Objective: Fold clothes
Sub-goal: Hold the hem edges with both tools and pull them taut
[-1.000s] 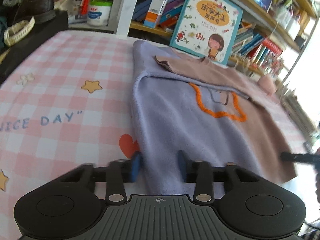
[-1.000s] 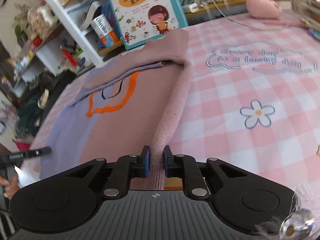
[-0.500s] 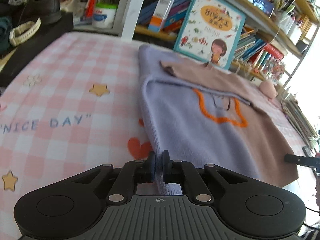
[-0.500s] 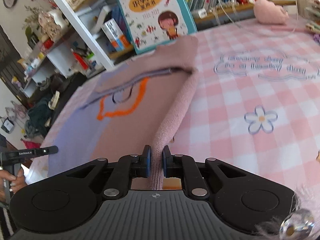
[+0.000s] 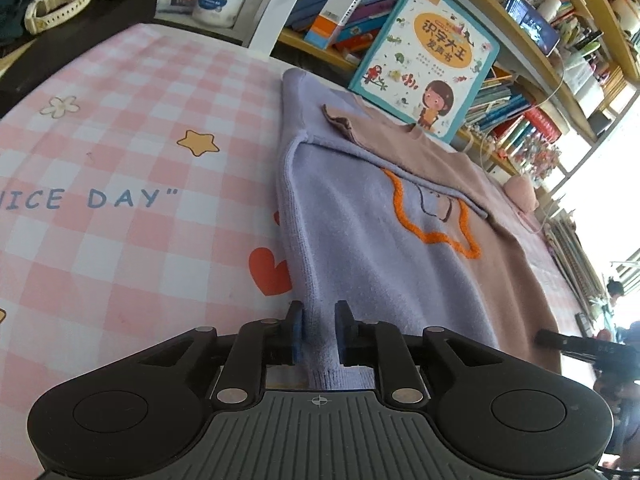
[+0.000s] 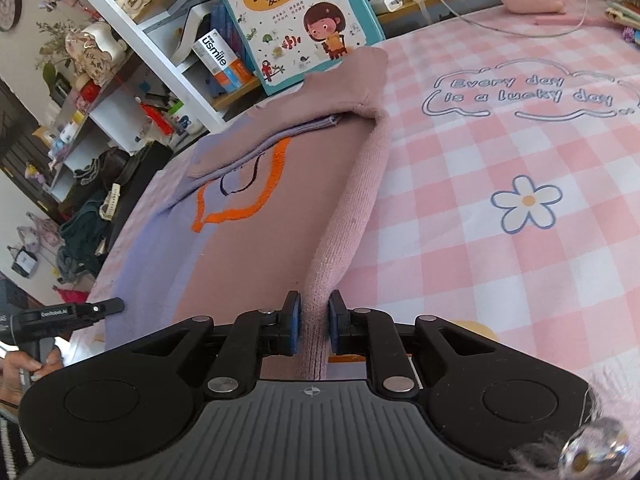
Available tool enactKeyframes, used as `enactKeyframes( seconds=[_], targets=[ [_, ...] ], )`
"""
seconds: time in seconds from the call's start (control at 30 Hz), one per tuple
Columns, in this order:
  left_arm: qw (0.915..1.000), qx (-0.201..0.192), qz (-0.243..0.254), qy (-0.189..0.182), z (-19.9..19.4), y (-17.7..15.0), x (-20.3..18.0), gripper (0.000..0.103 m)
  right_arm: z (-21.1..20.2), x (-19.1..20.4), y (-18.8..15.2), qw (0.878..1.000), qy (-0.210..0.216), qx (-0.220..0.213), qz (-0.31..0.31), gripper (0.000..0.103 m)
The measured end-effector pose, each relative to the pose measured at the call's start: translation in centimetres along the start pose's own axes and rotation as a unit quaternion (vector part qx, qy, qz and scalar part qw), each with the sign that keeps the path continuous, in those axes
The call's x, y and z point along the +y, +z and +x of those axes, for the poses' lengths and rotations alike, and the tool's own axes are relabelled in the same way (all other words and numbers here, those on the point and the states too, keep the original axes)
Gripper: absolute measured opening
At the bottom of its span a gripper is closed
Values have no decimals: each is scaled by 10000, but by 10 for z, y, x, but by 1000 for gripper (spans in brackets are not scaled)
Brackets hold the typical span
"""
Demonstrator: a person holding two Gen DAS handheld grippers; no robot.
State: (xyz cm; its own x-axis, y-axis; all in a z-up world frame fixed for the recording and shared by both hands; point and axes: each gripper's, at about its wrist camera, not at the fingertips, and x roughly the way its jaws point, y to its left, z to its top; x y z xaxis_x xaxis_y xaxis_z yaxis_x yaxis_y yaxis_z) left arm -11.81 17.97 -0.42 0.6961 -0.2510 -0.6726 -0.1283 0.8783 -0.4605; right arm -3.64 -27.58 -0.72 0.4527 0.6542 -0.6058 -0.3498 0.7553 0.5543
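A pink checked sheet point(image 5: 120, 240) covers the bed, and on it lies a sweater point(image 5: 380, 240), lilac on one half and dusty pink on the other, with an orange outline stitched across the front. Both sleeves are already folded in over the chest.

In the left wrist view the sweater fills the middle and runs up toward 1 o'clock, its lilac side edge along the sheet. At 6 o'clock the left gripper point(image 5: 319, 334) has the lilac hem corner between its blue pads. Its jaws have just been opening; the near pad touches the cloth, while a small gap shows at the other, so the hold looks slack rather than pinching. At 12 o'clock a picture book point(image 5: 424, 60) leans on the shelf point(image 5: 520, 80). The other tool's tip shows at 4 o'clock.

In the right wrist view the sweater lies from centre toward 10 o'clock, with the book point(image 6: 296, 20) at 12 o'clock. At 6 o'clock the right gripper point(image 6: 312, 326) is clamped on the pink hem edge, which rises as a taut ridge between its pads. Those jaws have just eased slightly wider, yet cloth fills the gap. A hand point(image 6: 24, 364) with the left tool sits at 8 o'clock.
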Motion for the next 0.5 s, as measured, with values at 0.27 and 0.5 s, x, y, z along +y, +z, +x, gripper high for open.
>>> enactKeyframes(
  seconds=[0.27, 0.5],
  targets=[
    [9999, -128, 49, -25, 0, -4, 1, 10, 0, -3, -1, 9999, 15, -19, 139, 11],
    [9992, -336, 132, -141, -9, 6, -6, 5, -11, 8, 5, 9996, 85, -280, -53, 9]
  ],
)
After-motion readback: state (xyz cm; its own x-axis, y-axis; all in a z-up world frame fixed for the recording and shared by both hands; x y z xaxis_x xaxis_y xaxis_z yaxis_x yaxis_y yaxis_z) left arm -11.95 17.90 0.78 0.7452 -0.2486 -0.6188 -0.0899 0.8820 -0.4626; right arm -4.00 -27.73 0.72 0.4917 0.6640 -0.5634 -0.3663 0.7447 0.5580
